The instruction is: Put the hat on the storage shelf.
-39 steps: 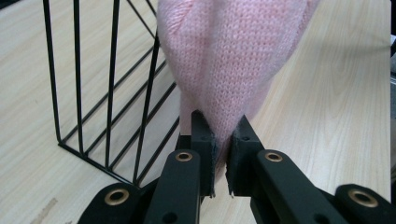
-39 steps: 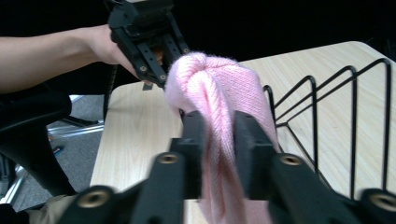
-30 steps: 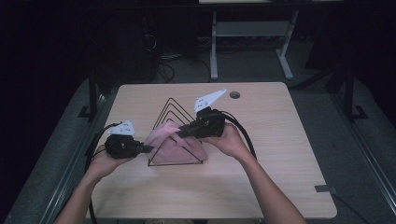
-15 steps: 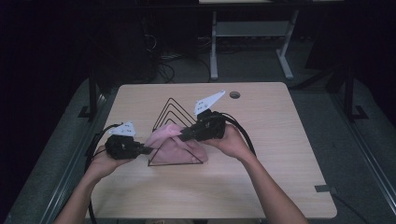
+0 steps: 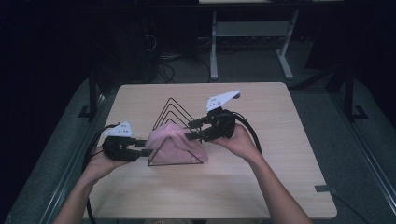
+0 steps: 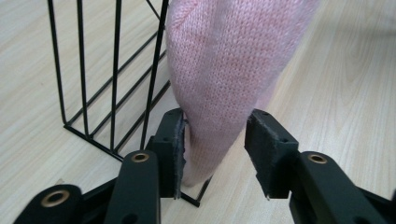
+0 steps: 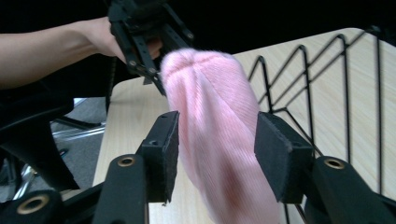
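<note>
where both jaws spread, pink knit hat [image 5: 173, 146] carries no label.

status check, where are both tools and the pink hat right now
Left tool open, jaws either side of pink knit hat. Right tool open, straddling hat's other end. Hat draped on black wire rack, wires crowding left tool.

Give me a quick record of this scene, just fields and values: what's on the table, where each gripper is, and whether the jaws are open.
surface: wooden table
rack: black wire rack, upright on table
cloth: pink knit hat, draped over the rack's near end
left gripper: jaws open, straddling the hat's edge
right gripper: jaws open, hat between them, not clamped
hands: one on each gripper
</note>
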